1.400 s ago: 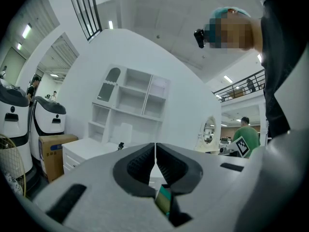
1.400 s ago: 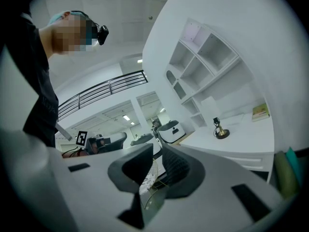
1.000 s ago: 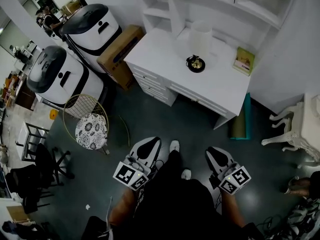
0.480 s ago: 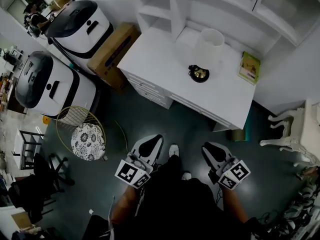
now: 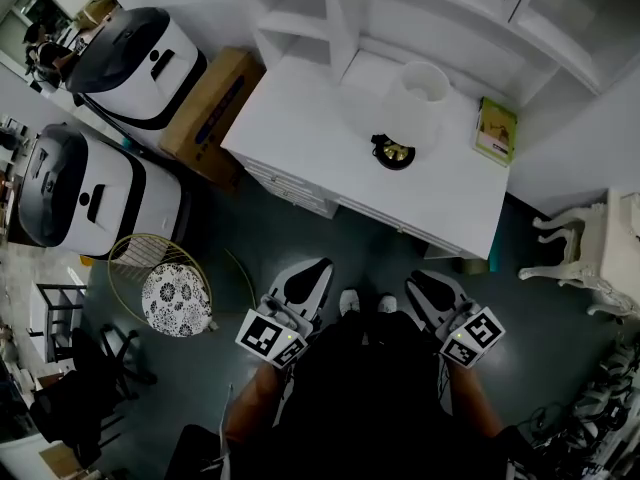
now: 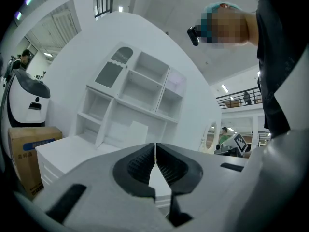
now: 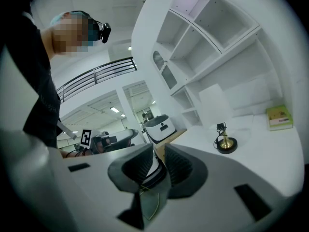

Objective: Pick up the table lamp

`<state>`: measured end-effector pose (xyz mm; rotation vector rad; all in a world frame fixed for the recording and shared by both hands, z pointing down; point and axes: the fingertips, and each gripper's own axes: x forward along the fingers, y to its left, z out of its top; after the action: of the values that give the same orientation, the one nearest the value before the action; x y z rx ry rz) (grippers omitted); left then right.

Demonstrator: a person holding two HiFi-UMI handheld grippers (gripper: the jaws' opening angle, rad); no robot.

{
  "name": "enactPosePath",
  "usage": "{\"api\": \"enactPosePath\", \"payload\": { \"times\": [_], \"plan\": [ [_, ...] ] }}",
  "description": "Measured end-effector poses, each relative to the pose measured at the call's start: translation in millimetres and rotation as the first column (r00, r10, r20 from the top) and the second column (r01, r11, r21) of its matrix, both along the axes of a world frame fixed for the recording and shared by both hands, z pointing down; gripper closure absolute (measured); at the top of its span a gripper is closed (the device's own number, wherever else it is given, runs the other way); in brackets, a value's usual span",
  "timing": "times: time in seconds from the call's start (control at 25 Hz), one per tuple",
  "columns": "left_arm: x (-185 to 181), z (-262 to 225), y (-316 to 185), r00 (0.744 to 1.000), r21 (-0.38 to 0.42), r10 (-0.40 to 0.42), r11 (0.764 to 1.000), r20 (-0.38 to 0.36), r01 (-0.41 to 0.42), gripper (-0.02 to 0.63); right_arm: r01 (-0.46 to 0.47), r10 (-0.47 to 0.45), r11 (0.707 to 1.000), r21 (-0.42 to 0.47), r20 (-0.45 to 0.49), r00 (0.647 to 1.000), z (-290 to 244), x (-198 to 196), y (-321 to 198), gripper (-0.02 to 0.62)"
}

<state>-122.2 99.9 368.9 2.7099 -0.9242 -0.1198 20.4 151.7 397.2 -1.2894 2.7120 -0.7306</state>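
The table lamp (image 5: 413,108) stands on the white desk (image 5: 300,133). It has a white shade, and its brass stem rises from a round dark base (image 5: 392,152). Both grippers hang low in front of the person, well short of the desk and above the dark floor. My left gripper (image 5: 312,273) is shut and empty; in its own view the left gripper (image 6: 155,151) points at the desk, with the lamp shade (image 6: 138,131) just above the jaws. My right gripper (image 5: 418,283) is slightly open and empty. From the right gripper (image 7: 157,158) the lamp (image 7: 223,129) lies far right.
A green book (image 5: 495,130) lies on the desk right of the lamp. White shelving (image 5: 330,13) rises behind. A cardboard box (image 5: 210,103) and two white machines (image 5: 135,53) stand left. A wire basket stool (image 5: 175,293) is at lower left, white furniture (image 5: 580,258) at right.
The person has stepped closer to the desk, so it and the lamp sit larger and lower in the head view. Both grippers stay low and empty.
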Motion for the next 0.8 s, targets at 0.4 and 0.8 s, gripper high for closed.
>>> {"api": "enactPosePath", "payload": {
  "times": [0.4,0.8],
  "plan": [
    [20.7,3.6,-40.1,0.999,-0.009,-0.028,1.0,0.036,0.029,0.581,-0.01,0.009,1.0,0.013,0.015,1.0,10.0,30.4,-56.4,0.525],
    [64.6,16.0,-91.9,0.997,0.004,-0.019,1.0,0.08,0.018,0.581,0.03,-0.028,0.999,0.029,-0.057,0.998,34.0,61.7,-124.6,0.525]
  ]
}}
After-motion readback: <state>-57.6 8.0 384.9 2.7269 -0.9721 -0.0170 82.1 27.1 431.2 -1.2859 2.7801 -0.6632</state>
